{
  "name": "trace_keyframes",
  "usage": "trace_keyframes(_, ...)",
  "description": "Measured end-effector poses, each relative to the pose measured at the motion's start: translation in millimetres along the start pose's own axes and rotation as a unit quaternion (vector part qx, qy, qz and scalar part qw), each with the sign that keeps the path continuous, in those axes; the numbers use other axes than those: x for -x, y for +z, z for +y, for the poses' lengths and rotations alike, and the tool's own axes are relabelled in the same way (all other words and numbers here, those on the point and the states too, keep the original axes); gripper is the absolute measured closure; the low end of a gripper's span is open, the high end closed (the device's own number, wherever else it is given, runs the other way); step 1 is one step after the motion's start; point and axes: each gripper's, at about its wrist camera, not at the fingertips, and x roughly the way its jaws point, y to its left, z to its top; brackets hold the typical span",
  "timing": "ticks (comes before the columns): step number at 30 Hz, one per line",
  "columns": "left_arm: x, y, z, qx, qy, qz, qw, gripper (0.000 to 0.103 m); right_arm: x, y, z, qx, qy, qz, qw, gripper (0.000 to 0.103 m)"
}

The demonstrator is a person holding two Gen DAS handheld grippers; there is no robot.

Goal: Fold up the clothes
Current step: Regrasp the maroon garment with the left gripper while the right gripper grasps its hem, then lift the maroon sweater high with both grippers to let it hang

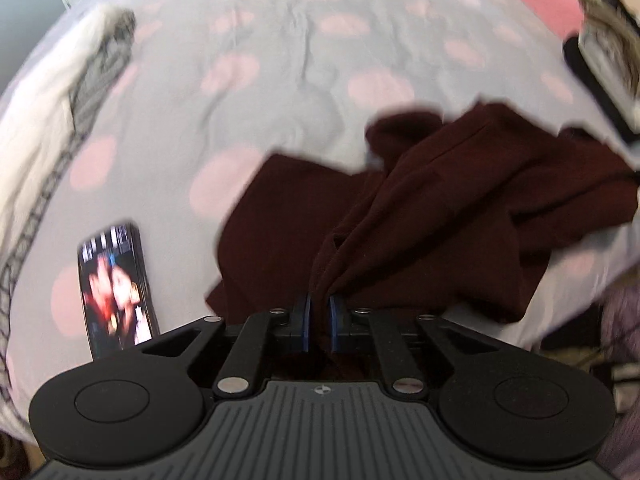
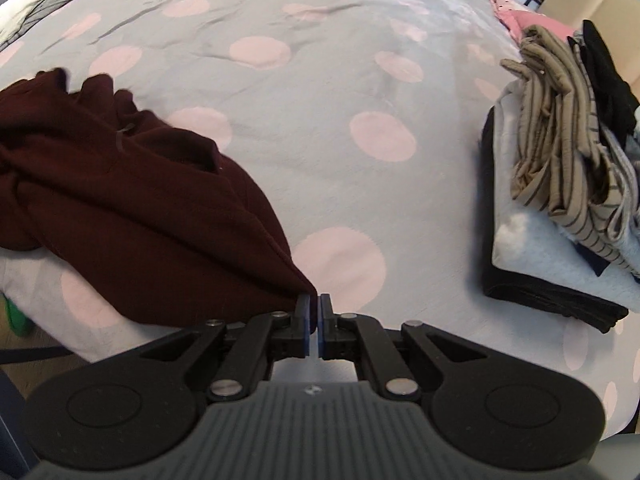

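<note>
A wide stretch of the bedspread [image 2: 320, 92], pale grey-blue with soft pink dots and a few shallow wrinkles, lies bare through the centre and top of the right wrist view. The bed's near edge shows at lower left there, where the cover drops away toward a darker floor.

The maroon garment [image 2: 132, 200] sits at the left of that view, rumpled in loose folds, matte and soft-looking like a knit, with one tapered corner drawn out to the right gripper [image 2: 314, 310]. That gripper's black jaws with blue pads are closed on this corner.

In the left wrist view, which is motion-blurred, the same garment [image 1: 440, 208] fills the centre and right, bunched with deep creases running down to the left gripper [image 1: 320, 306], whose jaws are pinched onto a gathered fold of the cloth.

A phone [image 1: 116, 288] with a lit screen lies on the cover at lower left of that view, just beside the garment.

At the right of the right wrist view stands a stack of folded clothes [image 2: 560, 168]: tan striped fabric on top, fluffy white cloth beneath, black at the base. White patterned bedding [image 1: 60, 112] runs along the left edge of the left wrist view.
</note>
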Motion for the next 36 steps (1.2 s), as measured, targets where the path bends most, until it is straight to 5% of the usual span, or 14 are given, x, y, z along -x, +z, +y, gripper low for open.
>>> trace_keyframes(7, 7.8, -3.5, -21.2, -0.040, 0.000, -0.030, 0.9987, 0.094, -3.2, -4.9, 11.8, 0.027, -0.010, 0.006, 1.000, 0.099)
trace_keyframes(15, 30.9, -0.5, -39.9, -0.076, -0.018, -0.092, 0.9927, 0.057, -0.4, -8.9, 14.6, 0.029, -0.017, 0.000, 0.999, 0.099)
trace_keyframes(22, 33.2, 30.3, -58.2, -0.062, -0.023, -0.163, 0.9844, 0.057, -2.9, -9.4, 16.8, 0.030, -0.016, 0.005, 0.999, 0.099)
trace_keyframes(31, 4.3, 42.9, -51.1, -0.027, -0.041, -0.138, 0.9892, 0.067, -4.8, -8.2, 18.9, 0.038, -0.022, 0.002, 0.999, 0.098)
trace_keyframes(36, -0.3, 37.4, -47.2, -0.028, -0.056, -0.136, 0.9887, 0.085, -6.4, -8.2, 20.7, 0.044, -0.022, 0.002, 0.999, 0.098)
